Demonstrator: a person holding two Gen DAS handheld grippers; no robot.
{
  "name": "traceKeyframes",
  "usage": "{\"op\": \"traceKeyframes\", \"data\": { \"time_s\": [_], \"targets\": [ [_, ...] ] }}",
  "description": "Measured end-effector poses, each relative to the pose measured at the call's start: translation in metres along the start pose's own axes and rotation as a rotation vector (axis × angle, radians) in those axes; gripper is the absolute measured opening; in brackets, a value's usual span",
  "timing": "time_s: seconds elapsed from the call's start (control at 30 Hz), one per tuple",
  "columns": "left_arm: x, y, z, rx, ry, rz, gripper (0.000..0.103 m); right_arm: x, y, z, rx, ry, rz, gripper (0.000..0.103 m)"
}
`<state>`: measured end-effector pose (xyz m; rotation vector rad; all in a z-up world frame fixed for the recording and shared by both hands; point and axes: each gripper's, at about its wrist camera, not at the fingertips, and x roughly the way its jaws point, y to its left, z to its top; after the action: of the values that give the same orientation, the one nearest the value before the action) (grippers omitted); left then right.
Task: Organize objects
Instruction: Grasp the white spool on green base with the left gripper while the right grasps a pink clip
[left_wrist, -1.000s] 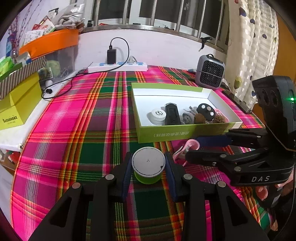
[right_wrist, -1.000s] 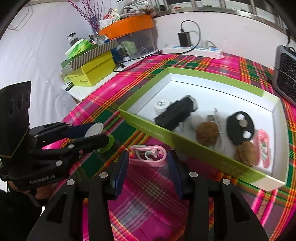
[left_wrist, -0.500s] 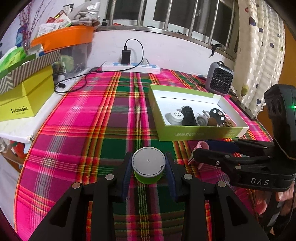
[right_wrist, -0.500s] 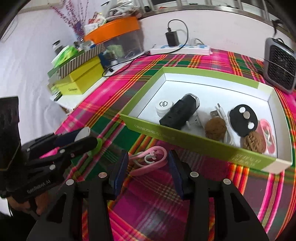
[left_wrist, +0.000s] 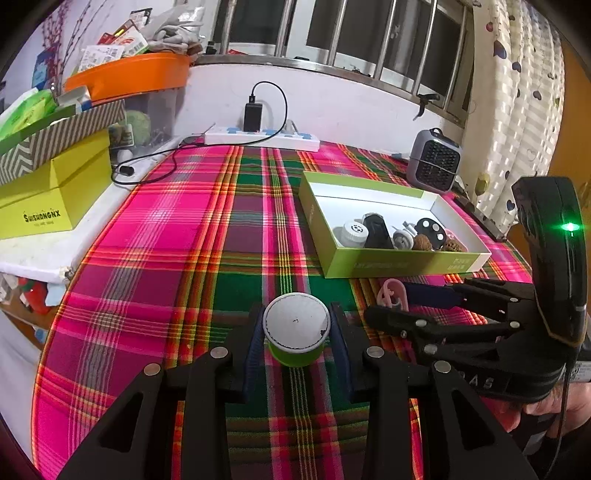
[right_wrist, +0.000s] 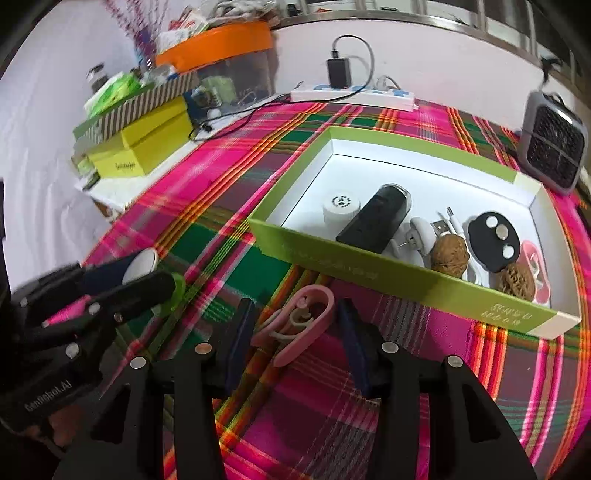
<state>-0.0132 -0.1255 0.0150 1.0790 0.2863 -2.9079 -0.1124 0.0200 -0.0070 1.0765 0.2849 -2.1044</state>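
My left gripper (left_wrist: 295, 332) is shut on a small green container with a white lid (left_wrist: 295, 334) and holds it above the plaid tablecloth. It also shows at the left of the right wrist view (right_wrist: 147, 275). My right gripper (right_wrist: 295, 332) is shut on a pink cable winder (right_wrist: 297, 325), lifted, just in front of the green tray (right_wrist: 406, 277). The winder shows in the left wrist view (left_wrist: 392, 292) too. The tray (left_wrist: 369, 264) holds a white cap, a black device, walnuts and several other small items.
A grey mini heater (left_wrist: 436, 166) stands behind the tray. A white power strip (left_wrist: 262, 136) with a charger lies at the table's back edge. Yellow and striped boxes (left_wrist: 48, 192) and an orange bin (left_wrist: 129, 74) stand on the left.
Both grippers have risen and drawn back from the tray with their objects. The pink winder has left the cloth and tilted in the right gripper.
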Motion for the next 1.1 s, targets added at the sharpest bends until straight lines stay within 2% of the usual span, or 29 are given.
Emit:
{"op": "traceKeyframes", "data": {
  "time_s": [0.07, 0.13, 0.17, 0.5, 1.1],
  "targets": [
    [0.000, 0.000, 0.000, 0.000, -0.001, -0.003, 0.032, -0.001, 0.002, -0.003, -0.018, -0.001, -0.004, 0.042],
    [-0.001, -0.001, 0.000, 0.001, -0.001, -0.005, 0.032, -0.002, 0.002, -0.004, -0.025, 0.000, -0.012, 0.026],
    [-0.001, -0.001, 0.000, 0.002, -0.001, -0.005, 0.032, -0.002, 0.001, -0.005, -0.026, 0.001, -0.015, 0.025],
    [-0.003, -0.007, 0.001, 0.015, -0.001, -0.010, 0.032, -0.010, -0.005, -0.009, -0.036, -0.015, 0.008, 0.024],
    [0.004, -0.051, 0.009, 0.076, 0.011, -0.056, 0.032, -0.051, -0.034, -0.024, 0.001, -0.095, 0.022, 0.024]
  ]
}}
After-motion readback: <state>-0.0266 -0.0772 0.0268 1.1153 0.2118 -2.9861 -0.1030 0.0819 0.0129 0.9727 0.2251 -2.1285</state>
